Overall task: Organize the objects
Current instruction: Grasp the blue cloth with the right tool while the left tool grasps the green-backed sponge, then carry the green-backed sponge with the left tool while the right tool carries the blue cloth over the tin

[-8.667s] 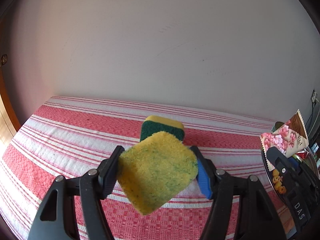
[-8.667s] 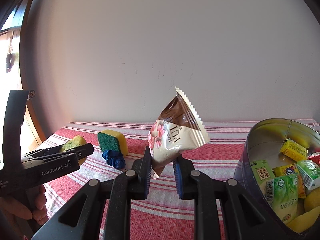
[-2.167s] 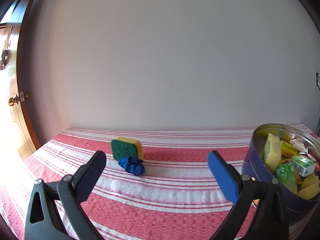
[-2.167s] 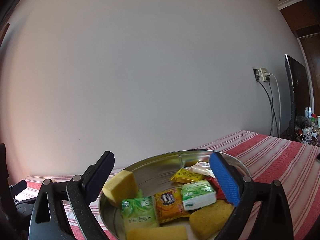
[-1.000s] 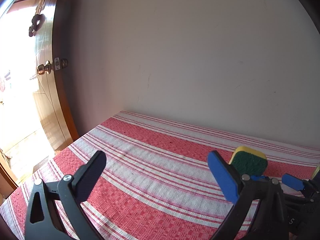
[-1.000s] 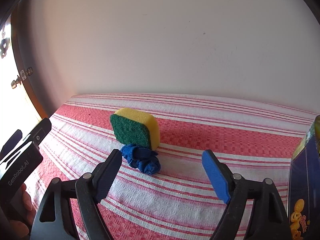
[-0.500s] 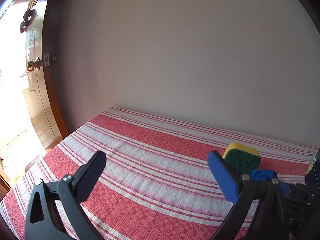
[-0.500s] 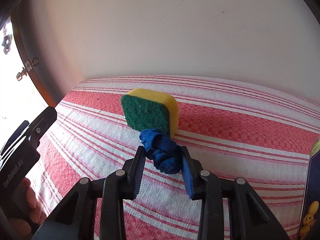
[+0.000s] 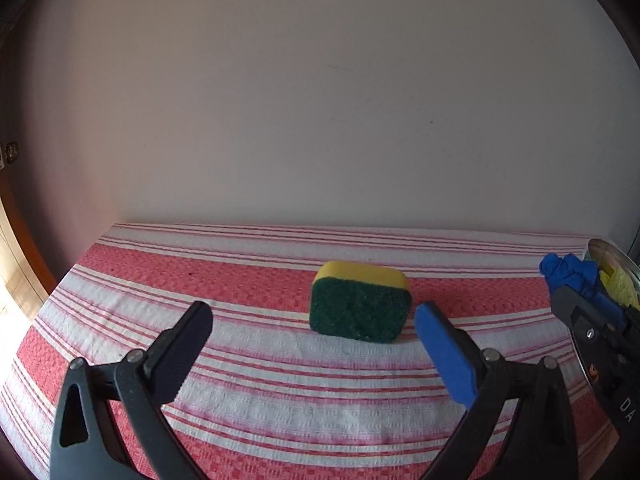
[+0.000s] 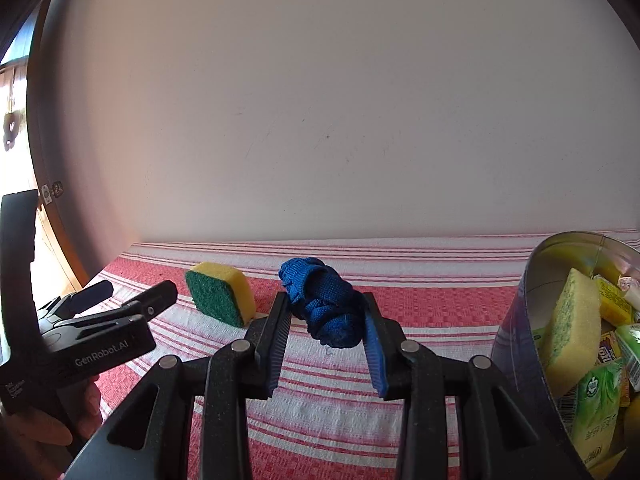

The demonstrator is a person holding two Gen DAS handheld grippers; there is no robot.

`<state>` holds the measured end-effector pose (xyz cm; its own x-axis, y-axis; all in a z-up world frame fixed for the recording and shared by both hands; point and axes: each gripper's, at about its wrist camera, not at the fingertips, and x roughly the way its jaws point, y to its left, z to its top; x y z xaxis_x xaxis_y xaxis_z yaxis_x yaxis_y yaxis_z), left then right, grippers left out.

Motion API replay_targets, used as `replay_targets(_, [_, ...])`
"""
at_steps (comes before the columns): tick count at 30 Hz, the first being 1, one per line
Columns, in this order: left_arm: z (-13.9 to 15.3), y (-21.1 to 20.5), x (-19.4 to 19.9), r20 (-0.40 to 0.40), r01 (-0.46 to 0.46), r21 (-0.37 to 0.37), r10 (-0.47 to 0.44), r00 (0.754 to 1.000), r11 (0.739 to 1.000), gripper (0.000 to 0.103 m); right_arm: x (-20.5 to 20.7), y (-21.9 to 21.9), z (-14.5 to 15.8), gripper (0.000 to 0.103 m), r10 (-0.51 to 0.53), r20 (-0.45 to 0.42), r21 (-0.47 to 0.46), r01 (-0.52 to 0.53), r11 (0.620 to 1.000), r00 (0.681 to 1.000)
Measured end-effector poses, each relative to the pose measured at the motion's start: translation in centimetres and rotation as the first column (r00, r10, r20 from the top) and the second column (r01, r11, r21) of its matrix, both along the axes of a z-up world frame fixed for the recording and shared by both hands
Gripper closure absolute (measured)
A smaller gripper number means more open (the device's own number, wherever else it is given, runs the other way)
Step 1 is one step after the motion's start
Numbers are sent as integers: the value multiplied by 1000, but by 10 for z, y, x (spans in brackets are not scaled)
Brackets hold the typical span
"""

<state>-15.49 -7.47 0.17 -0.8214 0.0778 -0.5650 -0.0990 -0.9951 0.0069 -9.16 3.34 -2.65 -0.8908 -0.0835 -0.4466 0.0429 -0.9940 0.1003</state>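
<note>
A yellow sponge with a green scouring face (image 9: 360, 307) stands on the red-and-white striped cloth (image 9: 256, 360); it also shows in the right wrist view (image 10: 221, 293). My left gripper (image 9: 314, 322) is open and empty, just in front of the sponge. My right gripper (image 10: 325, 309) is shut on a blue fabric scrunchie (image 10: 325, 303) and holds it above the cloth. The scrunchie also shows in the left wrist view (image 9: 568, 276) at the right edge. A round metal tin (image 10: 516, 344) at the right holds a sponge and several snack packets.
The table stands against a plain white wall (image 9: 320, 120). A wooden door frame (image 10: 60, 208) is at the left. The cloth's left edge (image 9: 60, 292) drops off near the door.
My right gripper has lifted the blue scrunchie off the cloth and moved right toward the tin. My left gripper has swung to face the green-and-yellow sponge.
</note>
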Motion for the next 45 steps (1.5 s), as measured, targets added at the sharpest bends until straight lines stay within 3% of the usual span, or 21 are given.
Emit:
replay_targets(3, [-4, 18, -22, 39, 16, -16, -15, 999, 1000, 1, -6, 0, -2, 66, -10, -6, -8, 10, 1000, 1000])
replay_targets(9, [-22, 29, -67, 203, 4, -19, 0, 979, 1000, 5, -18, 5, -4, 66, -19, 32, -46, 21, 999, 999])
replay_targets(11, [-29, 27, -76, 251, -12, -1, 11, 968, 1000, 16, -22, 3, -5, 66, -12, 45, -45, 14, 999, 999])
replay_targets(13, [-31, 25, -78, 268, 27, 70, -45, 962, 997, 33, -26, 0, -6, 66, -7, 54, -42, 10, 999, 998])
replay_targets(17, [-28, 25, -73, 248, -8, 49, -4, 969, 999, 33, -27, -1, -4, 66, -13, 57, -32, 15, 999, 998])
replay_targets(22, [-12, 28, -47, 117, -86, -9, 86, 989, 996, 33, -20, 5, 1, 66, -17, 36, -20, 17, 1000, 999])
replay_targets(28, [-2, 35, -11, 20, -156, -54, 157, 987, 986, 33, -24, 4, -2, 66, -35, 8, -14, 35, 999, 999])
replay_targets(39, [2, 27, 31, -14, -199, -25, 199, 980, 980, 33, -5, -17, 8, 66, -55, -136, 67, 64, 996, 989])
replay_targets(45, [1, 38, 52, -30, -201, -21, 201, 979, 979, 33, 6, -19, 9, 66, -62, -169, 80, 77, 994, 984])
